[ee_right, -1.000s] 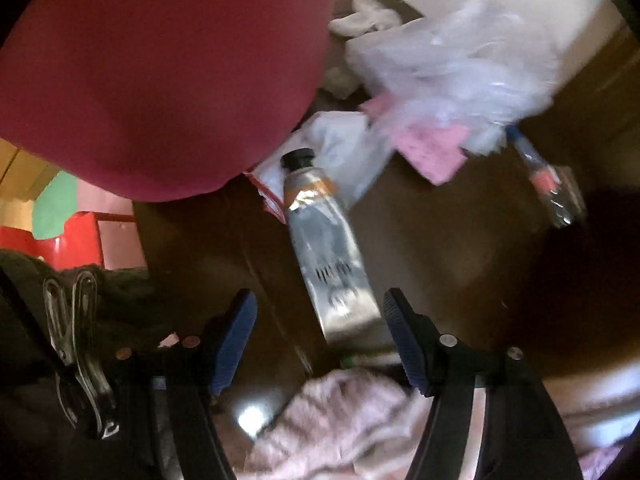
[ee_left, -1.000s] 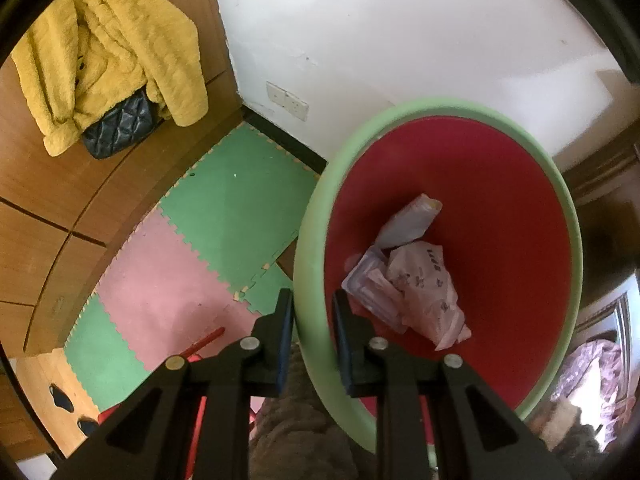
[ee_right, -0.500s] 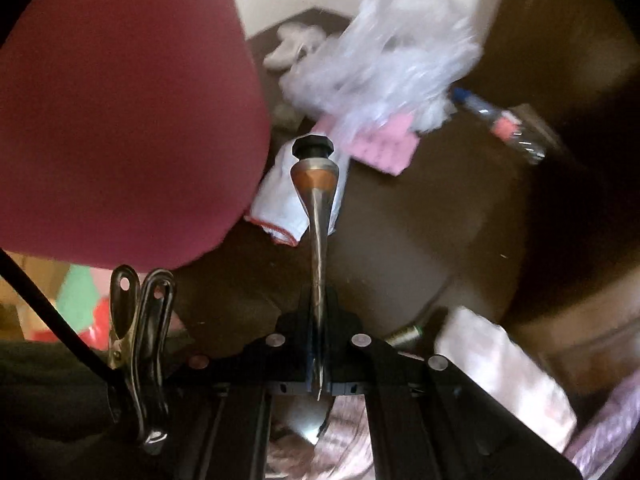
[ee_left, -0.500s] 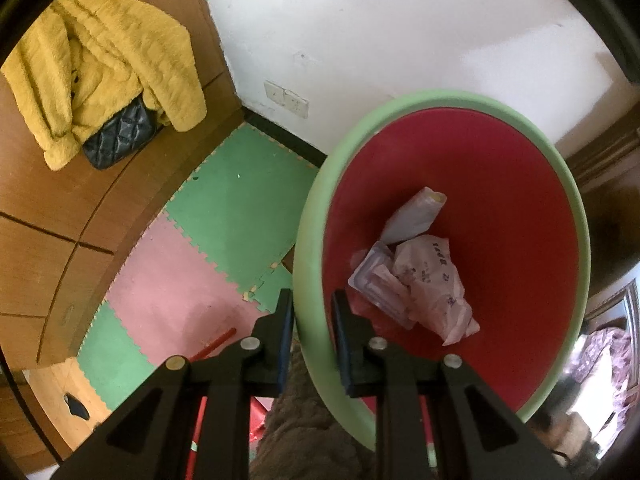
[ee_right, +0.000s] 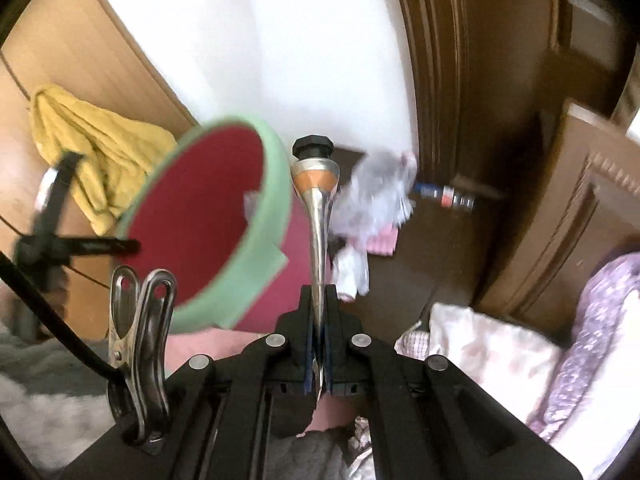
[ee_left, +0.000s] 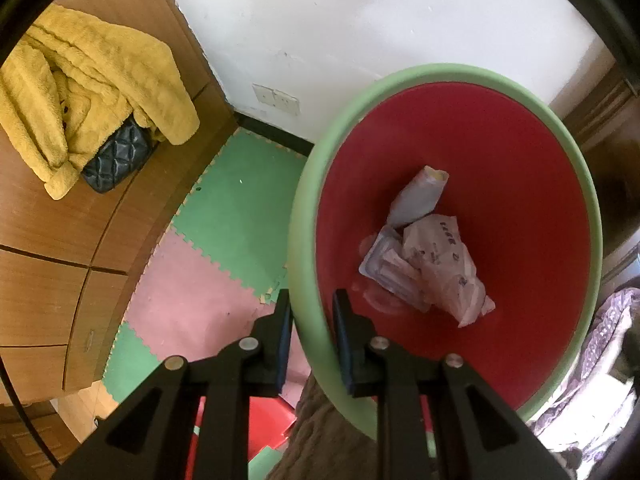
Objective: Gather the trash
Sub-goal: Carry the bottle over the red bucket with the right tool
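the red bin (ee_left: 500, 152) with its green rim is the largest thing, held tilted: the left hand-held gripper (ee_left: 310, 328) is clamped on the rim, one finger outside, one inside. crumpled wrappers (ee_left: 432, 268) lie at its bottom. in the right wrist view a dark counter (ee_right: 432, 256) carries a clear plastic bag (ee_right: 376, 196) and a small bottle (ee_right: 448, 196). the right hand-held gripper (ee_right: 318, 320) is closed on a flattened silver tube (ee_right: 318, 216), black cap forward, lifted beside the bin's rim.

Wrappers (ee_left: 428, 264) lie inside the bin (ee_left: 304, 240) — tube (ee_right: 318, 216) just right of it.
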Demonstrator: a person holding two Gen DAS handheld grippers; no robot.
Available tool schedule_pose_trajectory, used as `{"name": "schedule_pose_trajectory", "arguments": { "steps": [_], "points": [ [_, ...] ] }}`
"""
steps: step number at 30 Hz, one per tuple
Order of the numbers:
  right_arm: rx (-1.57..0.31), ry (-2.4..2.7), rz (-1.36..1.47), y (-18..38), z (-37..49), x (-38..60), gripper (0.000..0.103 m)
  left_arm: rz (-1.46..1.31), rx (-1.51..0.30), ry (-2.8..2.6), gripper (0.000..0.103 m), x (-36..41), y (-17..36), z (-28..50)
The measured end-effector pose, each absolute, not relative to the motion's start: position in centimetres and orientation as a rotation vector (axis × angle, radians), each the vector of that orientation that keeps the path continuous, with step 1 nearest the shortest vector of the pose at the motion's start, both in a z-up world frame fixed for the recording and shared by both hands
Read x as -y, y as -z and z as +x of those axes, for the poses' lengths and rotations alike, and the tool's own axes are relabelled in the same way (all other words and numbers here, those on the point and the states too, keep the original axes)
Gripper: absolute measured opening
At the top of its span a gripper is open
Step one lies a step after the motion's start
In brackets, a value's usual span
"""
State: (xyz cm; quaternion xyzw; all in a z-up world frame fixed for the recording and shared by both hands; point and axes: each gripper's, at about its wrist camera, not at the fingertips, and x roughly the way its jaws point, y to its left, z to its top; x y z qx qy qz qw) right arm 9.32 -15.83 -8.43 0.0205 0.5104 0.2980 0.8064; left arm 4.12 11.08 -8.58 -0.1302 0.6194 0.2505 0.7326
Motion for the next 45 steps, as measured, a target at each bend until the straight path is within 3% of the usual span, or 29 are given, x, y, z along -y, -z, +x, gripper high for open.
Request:
{"name": "schedule_pose_trajectory", "arguments": {
  "steps": [9,19,45],
  "points": [
    [-0.893,-0.711,0.042,-0.7,6.9,15.7,0.005,-0.336,-1.355,-0.514,0.022,-11.7,8.2,3.8],
    [-0.82,-0.723,0.154,-5.2,5.9,16.4,0.005,-0.34,-1.352,-0.508,0.022,-11.4,8.2,3.6],
    [-0.827,-0.908,-0.045,-5.4,6.6,8.2,0.005,-0.379,-1.324,-0.473,0.024,-11.7,7.6,3.0]
  ]
}}
